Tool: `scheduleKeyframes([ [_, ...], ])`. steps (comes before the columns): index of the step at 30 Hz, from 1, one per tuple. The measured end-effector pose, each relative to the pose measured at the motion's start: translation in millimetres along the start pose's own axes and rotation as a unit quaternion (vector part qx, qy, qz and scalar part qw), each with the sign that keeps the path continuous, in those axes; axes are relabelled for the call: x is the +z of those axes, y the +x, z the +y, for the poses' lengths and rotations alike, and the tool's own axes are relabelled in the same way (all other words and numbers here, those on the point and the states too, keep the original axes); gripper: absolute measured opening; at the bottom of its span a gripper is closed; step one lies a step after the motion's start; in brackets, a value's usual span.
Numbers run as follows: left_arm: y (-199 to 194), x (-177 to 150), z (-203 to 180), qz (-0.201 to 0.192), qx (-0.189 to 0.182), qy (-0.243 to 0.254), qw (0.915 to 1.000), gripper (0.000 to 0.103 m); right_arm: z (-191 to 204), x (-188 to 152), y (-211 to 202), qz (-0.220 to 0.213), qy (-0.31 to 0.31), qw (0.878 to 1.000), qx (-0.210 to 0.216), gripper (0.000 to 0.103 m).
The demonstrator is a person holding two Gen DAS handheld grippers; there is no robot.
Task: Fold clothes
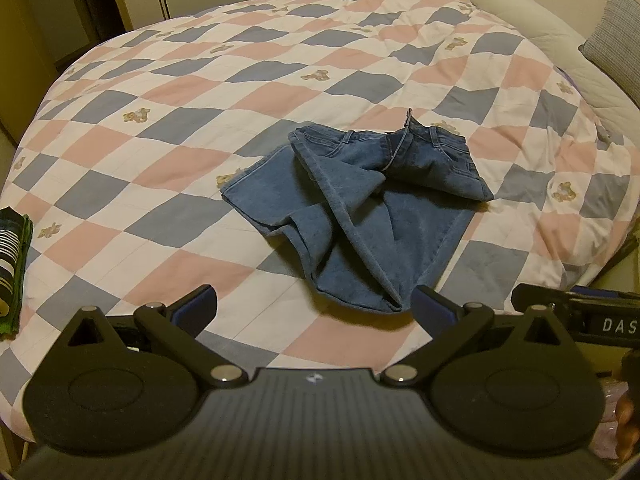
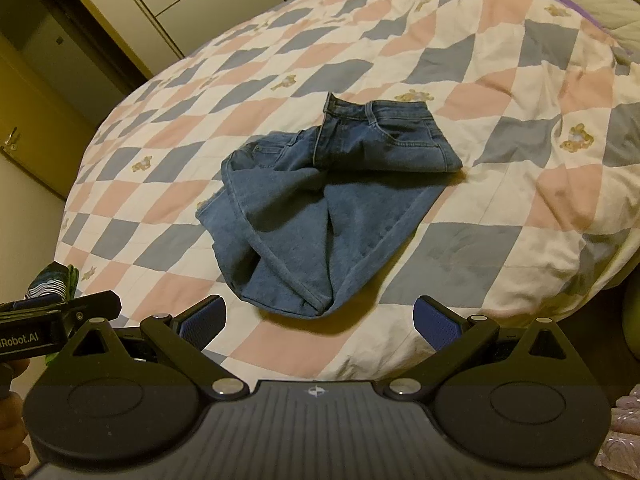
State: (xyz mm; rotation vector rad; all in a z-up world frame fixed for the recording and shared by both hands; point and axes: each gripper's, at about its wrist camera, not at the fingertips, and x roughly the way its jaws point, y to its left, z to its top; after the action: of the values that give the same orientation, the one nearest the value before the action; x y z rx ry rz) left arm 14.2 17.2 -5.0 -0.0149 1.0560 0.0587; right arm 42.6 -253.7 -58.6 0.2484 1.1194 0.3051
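The bed (image 1: 280,60) is covered by a quilt (image 1: 168,144) in a diamond check of pink, grey-blue and white, with small bear motifs. A pair of blue jeans (image 1: 360,200) lies crumpled near the middle of the quilt, waistband toward the far side, legs bunched toward the near edge. A folded striped garment (image 1: 12,264) rests at the left edge, well apart from the jeans. A white pillow (image 1: 540,36) lies along the far right side.
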Motion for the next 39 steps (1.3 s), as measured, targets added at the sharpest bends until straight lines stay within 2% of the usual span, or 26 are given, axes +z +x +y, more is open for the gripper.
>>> scheduleKeyframes([
  [18,4.9,7.0,-4.6,0.007,0.011,-0.009,0.9999,0.102,-1.3,9.3,10.1,0.013,-0.014,1.0,0.008,0.103],
  [27,21.3,23.1,-15.2,0.016,0.029,-0.029,0.999,0.102,-16.5,37.2,26.2,0.025,-0.032,0.999,0.019,0.103],
  [39,59.0,50.5,-45.4,0.046,0.051,-0.058,0.9959,0.102,-62.4,86.8,59.1,0.06,-0.043,0.997,0.037,0.103],
])
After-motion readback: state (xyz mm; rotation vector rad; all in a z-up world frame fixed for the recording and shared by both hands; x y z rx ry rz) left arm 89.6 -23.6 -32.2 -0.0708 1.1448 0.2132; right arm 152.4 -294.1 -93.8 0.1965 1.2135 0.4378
